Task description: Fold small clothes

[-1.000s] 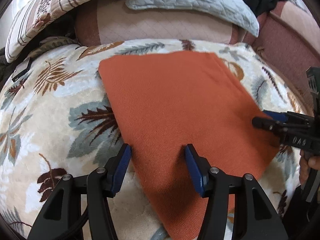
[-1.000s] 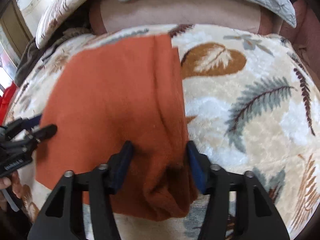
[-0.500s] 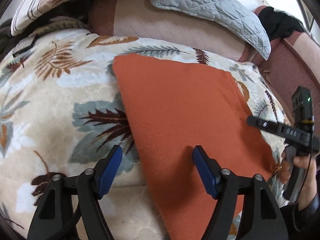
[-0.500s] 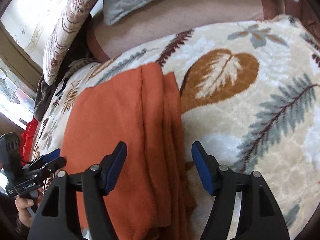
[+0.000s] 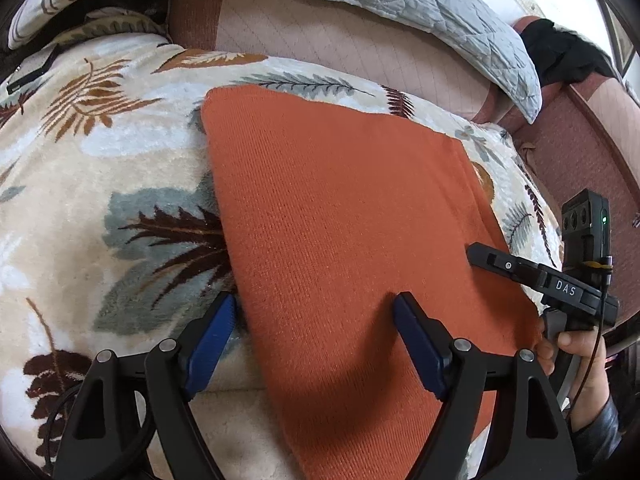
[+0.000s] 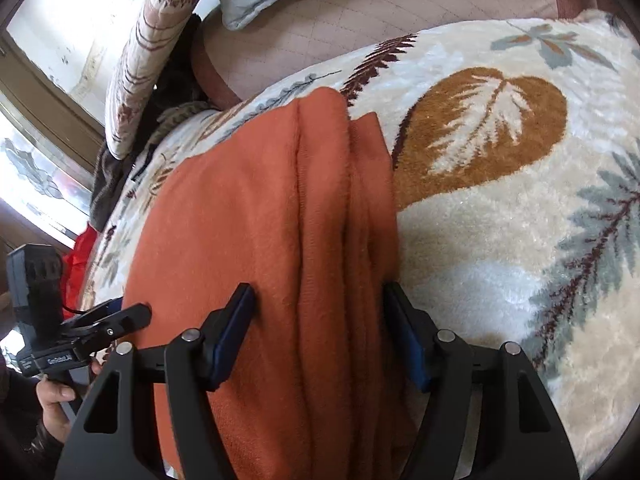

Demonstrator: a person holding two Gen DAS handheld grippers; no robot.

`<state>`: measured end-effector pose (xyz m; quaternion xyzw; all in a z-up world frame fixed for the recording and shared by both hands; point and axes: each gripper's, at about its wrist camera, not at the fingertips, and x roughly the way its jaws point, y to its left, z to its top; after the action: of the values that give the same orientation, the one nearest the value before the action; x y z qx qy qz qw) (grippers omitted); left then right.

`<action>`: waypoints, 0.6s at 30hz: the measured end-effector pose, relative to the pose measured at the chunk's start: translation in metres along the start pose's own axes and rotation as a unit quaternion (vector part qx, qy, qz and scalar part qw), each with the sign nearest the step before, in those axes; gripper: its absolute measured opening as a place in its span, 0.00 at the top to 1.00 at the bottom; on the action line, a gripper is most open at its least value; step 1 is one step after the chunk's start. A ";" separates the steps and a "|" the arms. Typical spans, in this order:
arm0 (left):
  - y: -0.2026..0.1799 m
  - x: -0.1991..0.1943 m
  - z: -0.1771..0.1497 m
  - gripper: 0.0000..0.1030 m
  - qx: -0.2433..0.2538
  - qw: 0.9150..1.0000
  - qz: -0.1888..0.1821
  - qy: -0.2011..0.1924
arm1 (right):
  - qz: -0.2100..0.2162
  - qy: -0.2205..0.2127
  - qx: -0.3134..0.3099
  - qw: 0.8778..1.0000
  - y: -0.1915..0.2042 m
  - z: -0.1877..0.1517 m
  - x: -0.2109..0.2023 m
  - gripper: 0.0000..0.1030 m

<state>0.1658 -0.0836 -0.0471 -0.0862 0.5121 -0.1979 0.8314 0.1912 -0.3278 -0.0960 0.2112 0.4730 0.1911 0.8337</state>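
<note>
An orange knitted garment lies folded flat on a leaf-patterned blanket. My left gripper straddles its near left edge: one pad is over the blanket and the other over the cloth. Its jaws are opening and they press on nothing. My right gripper stands open astride the stacked folds along the garment's right edge, with cloth between its pads but not squeezed. Each gripper shows in the other's view: the right gripper at the garment's right side, the left gripper at its left side.
A grey quilted pillow and a striped pillow lean on the pink backrest behind the blanket. A black cloth lies at the far right and something red at the left edge. A hand holds the right gripper.
Both grippers have sunk toward the garment and rolled, and their jaws stand wider apart. The right gripper has slid up along the folded edge. The garment has not moved.
</note>
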 end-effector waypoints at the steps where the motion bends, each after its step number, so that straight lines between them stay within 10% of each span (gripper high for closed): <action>1: 0.000 0.002 0.000 0.21 -0.001 1.000 -0.001 0.001 | 0.005 0.000 -0.003 1.000 -0.001 0.000 0.000 0.36; 18: -0.015 0.027 0.010 0.09 0.013 1.000 0.017 -0.021 | 0.009 -0.011 -0.038 0.999 0.008 0.002 0.012 0.38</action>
<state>0.1817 -0.1092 -0.0594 -0.0712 0.4935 -0.1888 0.8460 0.1981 -0.3152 -0.0992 0.1853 0.4546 0.2141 0.8445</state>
